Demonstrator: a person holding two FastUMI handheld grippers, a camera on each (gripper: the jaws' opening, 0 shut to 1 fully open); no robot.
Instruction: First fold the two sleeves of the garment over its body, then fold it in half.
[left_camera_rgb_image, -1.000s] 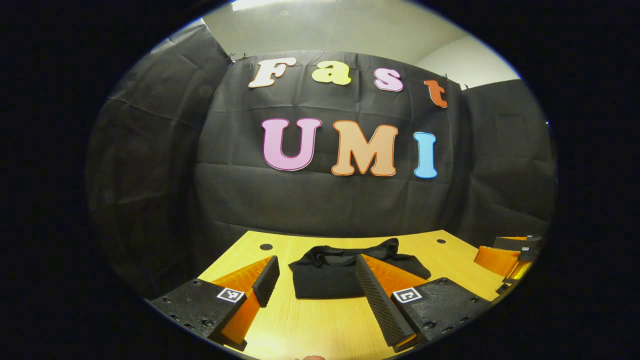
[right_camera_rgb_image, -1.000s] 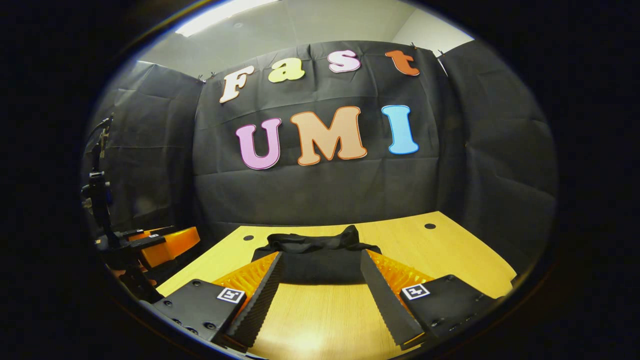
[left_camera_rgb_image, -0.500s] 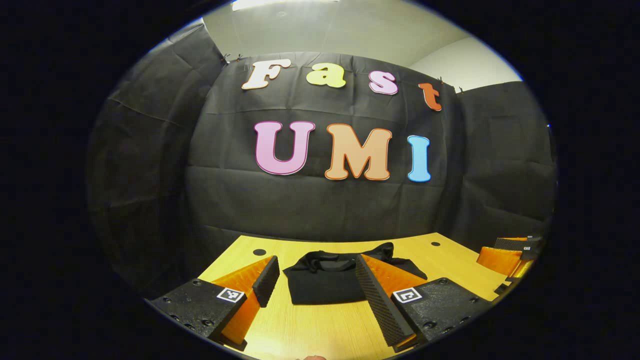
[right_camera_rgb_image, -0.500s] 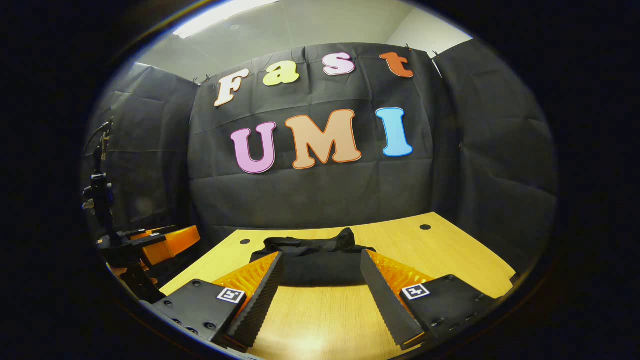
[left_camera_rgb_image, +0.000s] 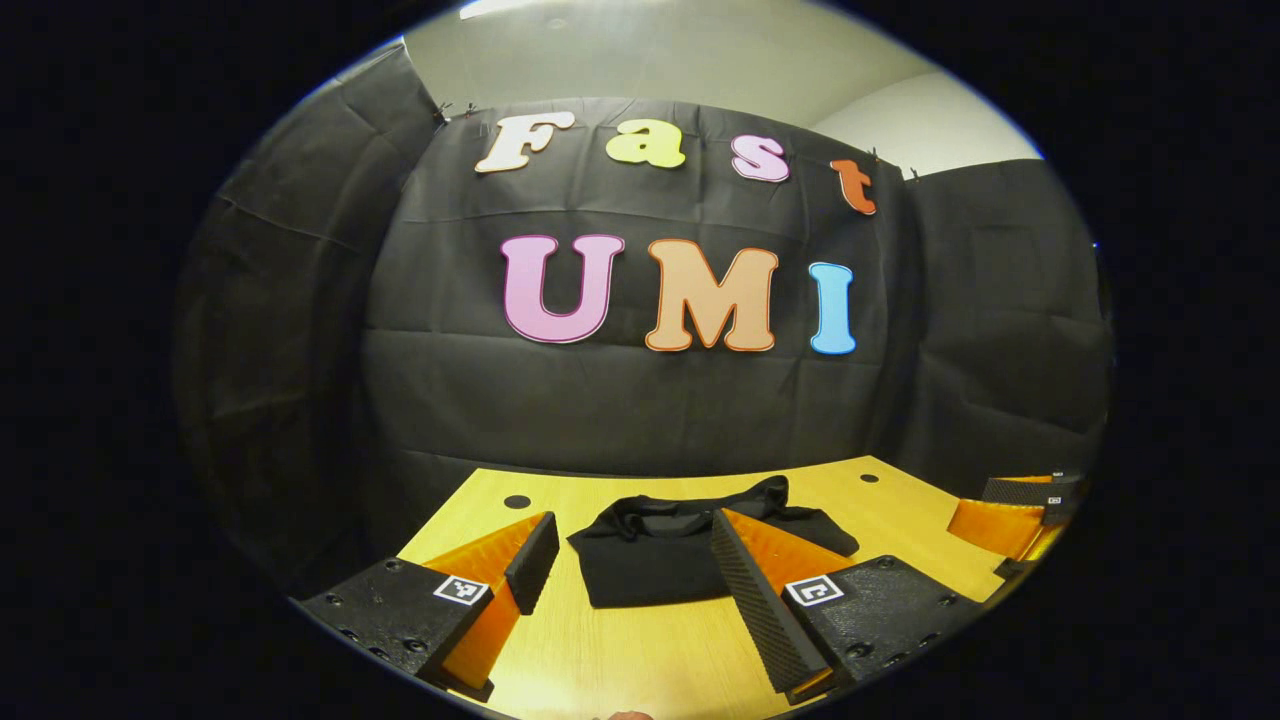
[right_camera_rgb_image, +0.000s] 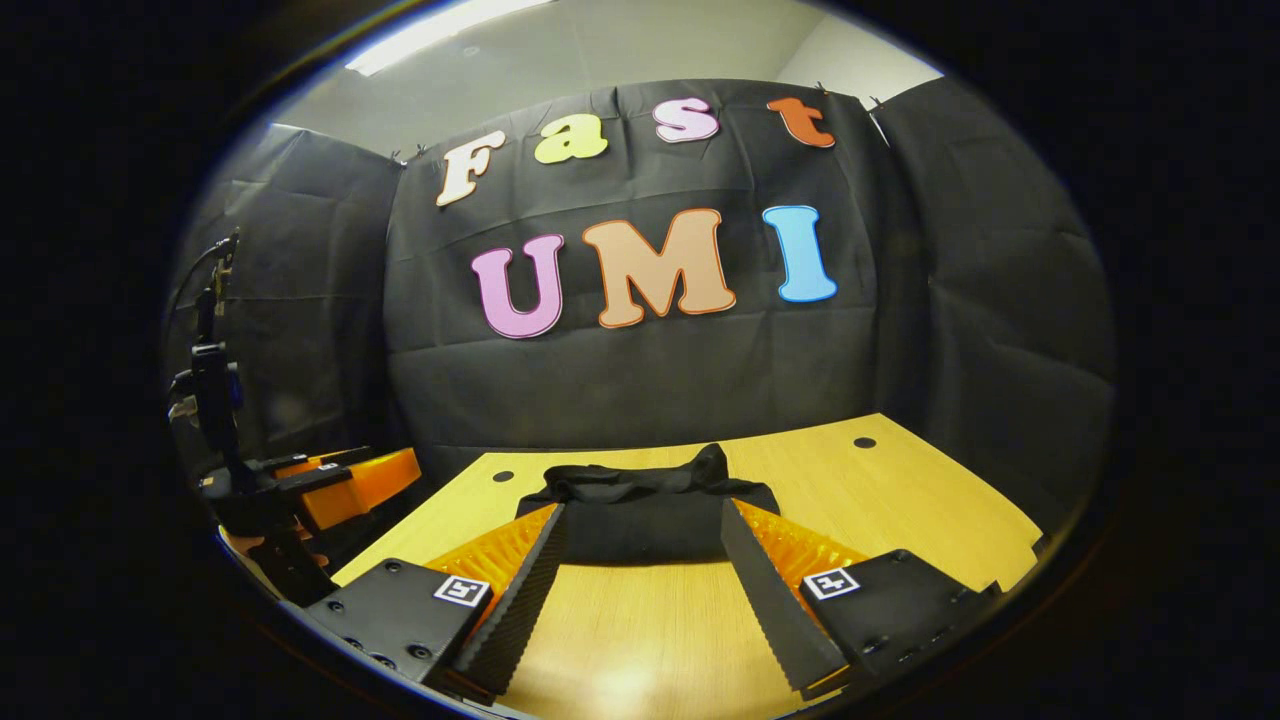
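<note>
Left gripper view: the left gripper (left_camera_rgb_image: 625, 570) hovers low over the wooden table (left_camera_rgb_image: 640, 650), its fingers spread apart and grasping nothing. The black garment (left_camera_rgb_image: 650, 560) lies on the table just beyond the fingertips, already gathered into a compact rectangular bundle with a bunched ridge along its far edge. Compared with a second earlier, the bundle's shape and place on the table are unchanged; the framing has merely drifted slightly, indicating small hand motions and no contact with the cloth. This suggests that both folding steps are finished and the grippers are standing off.

Right gripper view: the right gripper (right_camera_rgb_image: 640, 570) is likewise released, its fingers parted and empty, with the garment (right_camera_rgb_image: 645, 520) lying between and beyond them, near the table's middle. The left gripper (right_camera_rgb_image: 340, 480) appears farther off at the left edge. The bundle's long axis runs across the table, side to side, parallel to the near edge; its straight folded edge faces the grippers, and the rumpled ridge points toward the booth's wall.
</note>
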